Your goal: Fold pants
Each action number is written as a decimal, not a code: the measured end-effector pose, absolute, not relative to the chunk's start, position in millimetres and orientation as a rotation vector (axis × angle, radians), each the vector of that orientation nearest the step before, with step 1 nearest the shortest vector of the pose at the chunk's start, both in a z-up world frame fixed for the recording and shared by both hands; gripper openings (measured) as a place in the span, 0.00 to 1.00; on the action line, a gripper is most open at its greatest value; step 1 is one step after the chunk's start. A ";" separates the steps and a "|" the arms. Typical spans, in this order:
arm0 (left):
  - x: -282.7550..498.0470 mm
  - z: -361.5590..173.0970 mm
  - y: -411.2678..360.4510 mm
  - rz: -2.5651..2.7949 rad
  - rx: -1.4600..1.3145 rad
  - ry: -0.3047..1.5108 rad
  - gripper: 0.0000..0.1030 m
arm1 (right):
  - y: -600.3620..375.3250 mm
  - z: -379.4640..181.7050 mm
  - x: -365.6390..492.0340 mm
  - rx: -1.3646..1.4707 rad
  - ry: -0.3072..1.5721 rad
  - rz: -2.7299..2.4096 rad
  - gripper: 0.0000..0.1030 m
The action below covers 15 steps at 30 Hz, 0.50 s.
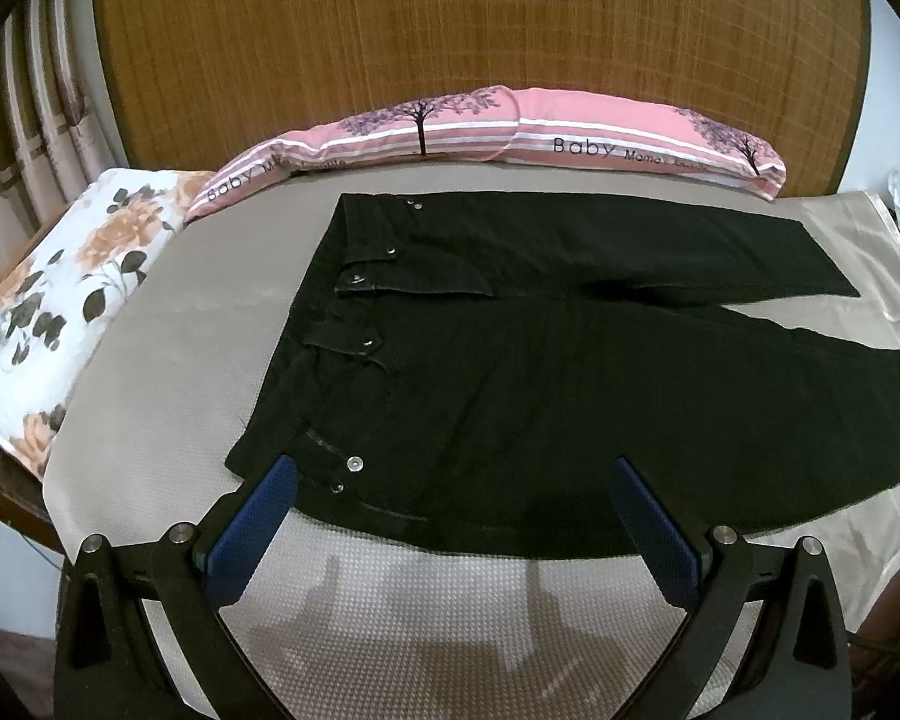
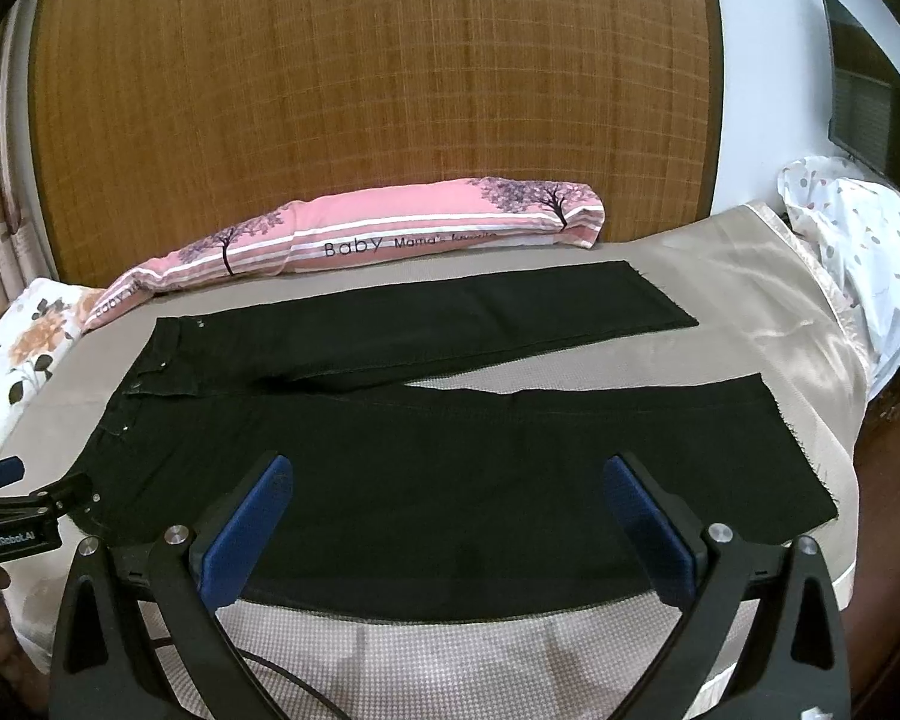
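Observation:
Black pants [image 1: 570,372] lie flat on a beige bed cover, waistband to the left, both legs spread apart to the right; they also show in the right wrist view [image 2: 450,450]. My left gripper [image 1: 453,474] is open, hovering over the near waistband corner with its metal snaps. My right gripper [image 2: 450,474] is open, hovering over the near leg's front edge. The left gripper [image 2: 24,480] also shows at the left edge of the right wrist view, by the waistband.
A long pink pillow [image 1: 510,126] lies along the far side against a woven mat wall. A floral pillow [image 1: 60,288] sits far left. White spotted bedding [image 2: 858,252] is bunched at the right end. The beige cover [image 2: 750,300] surrounds the pants.

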State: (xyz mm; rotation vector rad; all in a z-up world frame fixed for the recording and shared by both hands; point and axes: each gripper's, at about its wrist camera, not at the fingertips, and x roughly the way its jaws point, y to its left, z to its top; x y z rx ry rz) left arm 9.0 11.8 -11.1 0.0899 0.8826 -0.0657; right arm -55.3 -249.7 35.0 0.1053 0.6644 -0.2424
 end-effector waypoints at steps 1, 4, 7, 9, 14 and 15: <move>9.9 -10.8 11.7 -0.065 0.091 0.882 1.00 | -250.4 34.8 -55.0 0.107 0.665 -0.242 1.00; 9.2 -12.0 12.0 -0.063 0.091 0.882 1.00 | -250.8 34.9 -54.8 0.104 0.663 -0.241 1.00; 12.1 -11.6 13.0 -0.076 0.082 0.882 1.00 | -252.6 34.4 -53.9 0.108 0.663 -0.229 1.00; 17.5 -11.9 15.9 -0.088 0.066 0.886 1.00 | -255.5 34.5 -52.7 0.114 0.659 -0.218 1.00; 36.2 -13.6 20.1 -0.146 0.015 0.901 1.00 | -259.8 34.0 -42.3 0.131 0.673 -0.205 1.00; 41.2 -14.1 21.1 -0.155 0.009 0.905 1.00 | -259.3 34.1 -39.5 0.129 0.675 -0.208 1.00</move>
